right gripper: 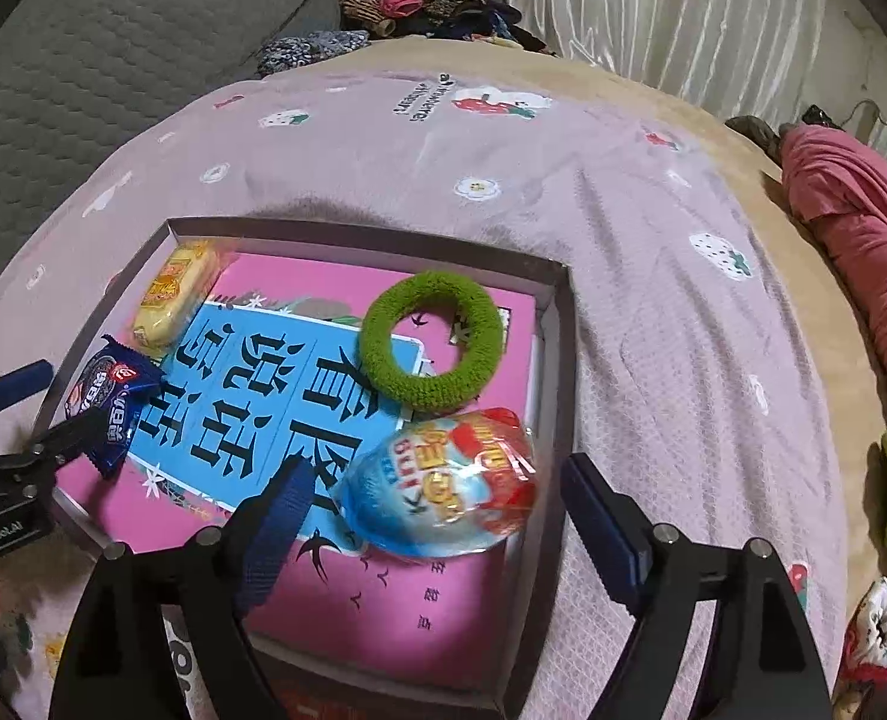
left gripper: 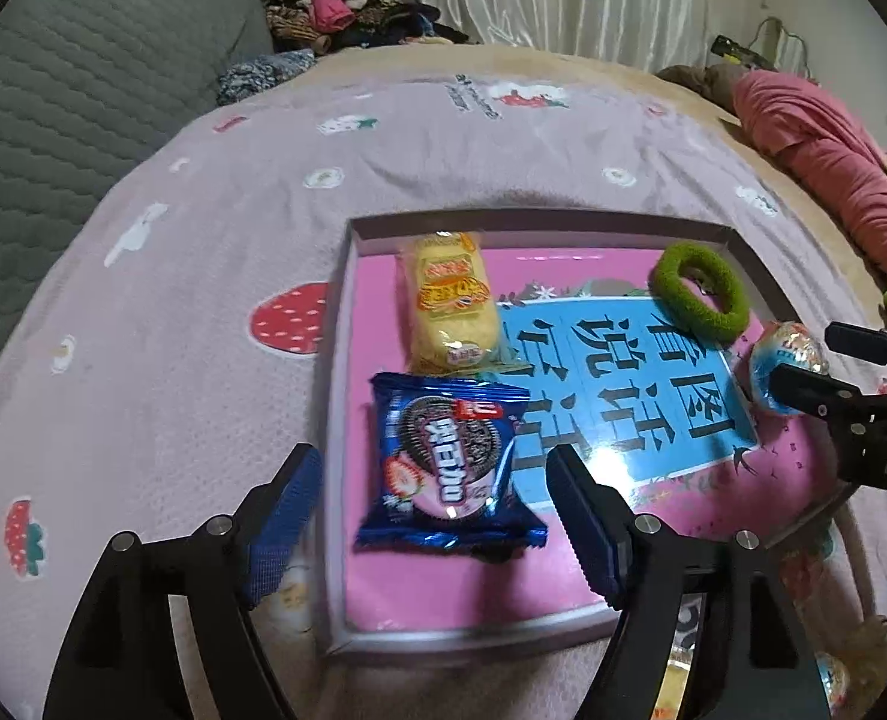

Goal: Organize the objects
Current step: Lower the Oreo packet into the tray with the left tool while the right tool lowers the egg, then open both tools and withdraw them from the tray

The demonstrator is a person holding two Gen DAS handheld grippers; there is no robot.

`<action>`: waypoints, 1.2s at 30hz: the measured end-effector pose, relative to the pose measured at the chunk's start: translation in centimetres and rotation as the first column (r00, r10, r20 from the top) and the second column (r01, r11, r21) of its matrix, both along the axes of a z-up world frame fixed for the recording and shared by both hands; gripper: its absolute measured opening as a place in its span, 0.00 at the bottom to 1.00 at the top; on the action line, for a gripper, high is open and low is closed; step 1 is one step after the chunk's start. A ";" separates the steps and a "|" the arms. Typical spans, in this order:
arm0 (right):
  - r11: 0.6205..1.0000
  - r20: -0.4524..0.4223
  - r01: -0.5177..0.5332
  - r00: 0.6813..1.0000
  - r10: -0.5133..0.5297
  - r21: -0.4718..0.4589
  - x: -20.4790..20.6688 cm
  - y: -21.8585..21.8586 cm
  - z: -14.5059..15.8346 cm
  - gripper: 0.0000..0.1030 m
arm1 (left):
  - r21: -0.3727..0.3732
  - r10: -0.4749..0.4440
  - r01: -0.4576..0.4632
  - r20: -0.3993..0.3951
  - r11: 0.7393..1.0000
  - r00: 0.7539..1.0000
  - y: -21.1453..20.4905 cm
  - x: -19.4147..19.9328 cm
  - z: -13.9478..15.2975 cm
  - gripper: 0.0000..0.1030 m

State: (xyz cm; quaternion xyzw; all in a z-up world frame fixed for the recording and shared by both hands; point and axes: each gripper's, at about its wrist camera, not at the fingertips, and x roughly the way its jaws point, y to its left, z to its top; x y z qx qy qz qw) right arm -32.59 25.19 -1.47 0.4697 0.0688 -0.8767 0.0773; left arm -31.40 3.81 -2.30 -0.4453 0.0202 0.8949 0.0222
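Note:
A shallow grey box [left gripper: 539,222] [right gripper: 554,372] lies on the bed with a pink and blue book [left gripper: 623,396] [right gripper: 275,396] inside. On the book lie a blue Oreo packet [left gripper: 446,468] [right gripper: 107,402], a yellow cake packet [left gripper: 449,300] [right gripper: 173,294], a green hair ring [left gripper: 698,291] [right gripper: 431,348] and a blue and red wrapped egg [left gripper: 788,360] [right gripper: 443,480]. My left gripper [left gripper: 434,516] is open around the Oreo packet. My right gripper [right gripper: 431,510] is open around the egg. Neither object is squeezed.
The box sits on a pink strawberry-print blanket [left gripper: 203,276] [right gripper: 683,300]. A grey quilted headboard [left gripper: 71,90] stands at the left, piled clothes [left gripper: 335,6] at the back, and a red garment [right gripper: 863,276] at the right.

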 end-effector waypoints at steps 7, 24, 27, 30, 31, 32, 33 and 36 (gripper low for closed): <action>0.999 -0.020 0.006 1.000 -0.007 -0.033 1.8 -0.1 2.2 0.81 | 0.026 0.009 -0.008 -0.012 1.000 1.000 -0.8 2.5 1.7 0.77; 0.999 -0.155 -0.044 0.987 0.039 -0.027 11.3 -2.5 10.8 0.95 | 0.018 -0.005 0.006 -0.090 1.000 0.996 -1.3 11.3 9.0 0.81; 0.998 -0.183 -0.053 0.982 0.047 -0.026 13.4 -2.5 12.2 0.96 | 0.018 -0.011 0.013 -0.105 1.000 0.994 -1.2 13.6 10.1 0.81; 0.998 -0.206 -0.064 0.977 0.059 -0.019 15.6 -2.5 13.5 0.96 | 0.020 -0.016 0.018 -0.109 1.000 0.994 -1.2 15.3 10.7 0.81; 0.998 -0.215 -0.066 0.975 0.061 -0.017 16.2 -2.5 13.9 0.96 | 0.019 -0.018 0.020 -0.116 1.000 0.993 -1.2 16.0 11.1 0.81; 0.998 -0.221 -0.069 0.973 0.065 -0.013 16.9 -2.6 14.2 0.97 | 0.017 -0.018 0.021 -0.121 1.000 0.992 -1.1 16.7 11.4 0.81; 0.997 -0.224 -0.072 0.972 0.068 -0.011 17.4 -2.6 14.5 0.97 | 0.017 -0.019 0.021 -0.122 1.000 0.992 -1.0 17.0 11.5 0.81; 0.997 -0.237 -0.075 0.969 0.072 -0.004 19.1 -2.5 15.3 0.97 | 0.015 -0.024 0.026 -0.131 1.000 0.991 -0.8 18.5 12.4 0.81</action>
